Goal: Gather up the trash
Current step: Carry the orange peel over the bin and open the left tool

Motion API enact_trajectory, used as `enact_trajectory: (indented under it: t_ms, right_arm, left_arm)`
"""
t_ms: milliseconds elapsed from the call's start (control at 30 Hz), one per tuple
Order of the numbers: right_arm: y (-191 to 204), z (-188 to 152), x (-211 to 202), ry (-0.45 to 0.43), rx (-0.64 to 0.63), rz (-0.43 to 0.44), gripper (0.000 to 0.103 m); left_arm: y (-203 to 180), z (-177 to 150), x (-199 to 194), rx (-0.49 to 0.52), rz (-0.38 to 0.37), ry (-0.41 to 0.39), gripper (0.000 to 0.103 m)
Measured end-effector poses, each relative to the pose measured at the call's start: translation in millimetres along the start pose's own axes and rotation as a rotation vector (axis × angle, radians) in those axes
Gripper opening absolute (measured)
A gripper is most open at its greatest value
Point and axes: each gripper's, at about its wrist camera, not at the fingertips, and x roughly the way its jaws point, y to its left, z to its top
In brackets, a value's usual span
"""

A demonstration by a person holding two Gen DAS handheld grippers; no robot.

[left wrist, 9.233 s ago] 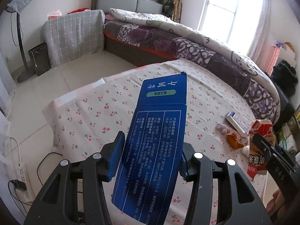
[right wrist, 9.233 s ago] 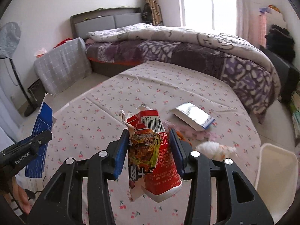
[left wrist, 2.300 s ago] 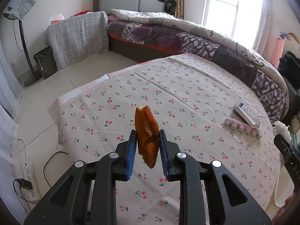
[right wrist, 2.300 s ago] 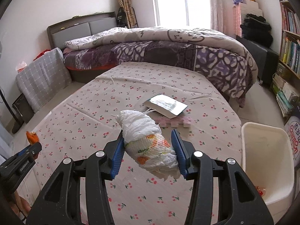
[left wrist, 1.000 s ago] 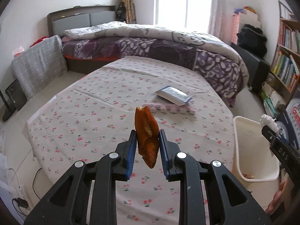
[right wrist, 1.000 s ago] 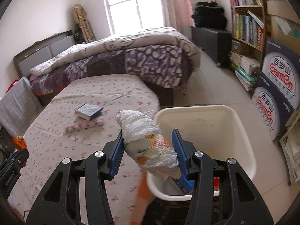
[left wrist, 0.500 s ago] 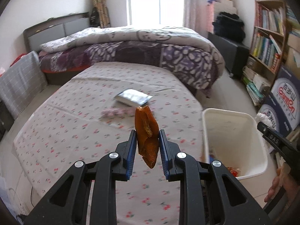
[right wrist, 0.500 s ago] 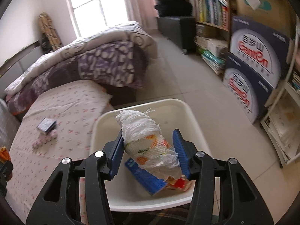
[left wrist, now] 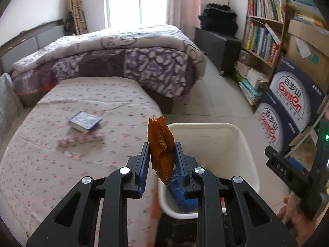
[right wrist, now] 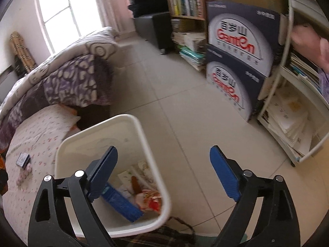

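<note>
Both wrist views overlook bin

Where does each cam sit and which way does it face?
Left wrist: on the left claw, looking forward and down over the table edge and white bin; both fingers shut on an orange peel; the person's hand at lower right.
Right wrist: on the right claw, open, above the bin and floor, facing the bookshelf.
Shared: bin, table, bed, Ganten boxes.
</note>
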Motion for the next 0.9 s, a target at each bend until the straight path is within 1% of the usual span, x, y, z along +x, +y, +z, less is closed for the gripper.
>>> enact_trajectory:
  t_ms: [233,400,467,500,533,567,600,633,700,800,900]
  right_arm:
    - [-32,1,8,0.016,0.059,-0.039,0.092]
    - [-41,2,10,0.021,0.081,-0.05,0.092]
    - [-42,3,10,0.021,0.084,-0.048,0.093]
    - [-42,4,11,0.019,0.085,-0.045,0.093]
    - [-41,4,10,0.018,0.086,-0.043,0.093]
    - [-41,5,11,0.018,0.085,-0.042,0.093]
    - [-40,5,11,0.018,0.084,-0.04,0.093]
    - [-38,6,11,0.018,0.082,-0.037,0.093]
    - [-34,6,12,0.02,0.077,-0.033,0.094]
    - [-29,6,14,0.025,0.065,-0.026,0.094]
    - [-21,5,15,0.029,0.049,-0.013,0.095]
  left_arm:
    - [-35,5,22,0.028,-0.05,0.053,0.026]
    - [-45,13,39,0.007,-0.081,0.1,0.026]
    - [-49,16,46,-0.003,-0.099,0.124,0.029]
    - [-50,18,48,-0.01,-0.108,0.133,0.039]
    - [-50,19,51,-0.017,-0.122,0.142,0.054]
    - [-51,20,54,-0.025,-0.135,0.153,0.06]
    - [-51,20,55,-0.031,-0.137,0.159,0.07]
    - [-49,21,56,-0.039,-0.132,0.159,0.073]
    - [-43,22,58,-0.047,-0.112,0.154,0.073]
    - [-26,26,65,-0.072,-0.05,0.158,0.074]
    - [5,35,76,-0.145,0.03,0.166,0.078]
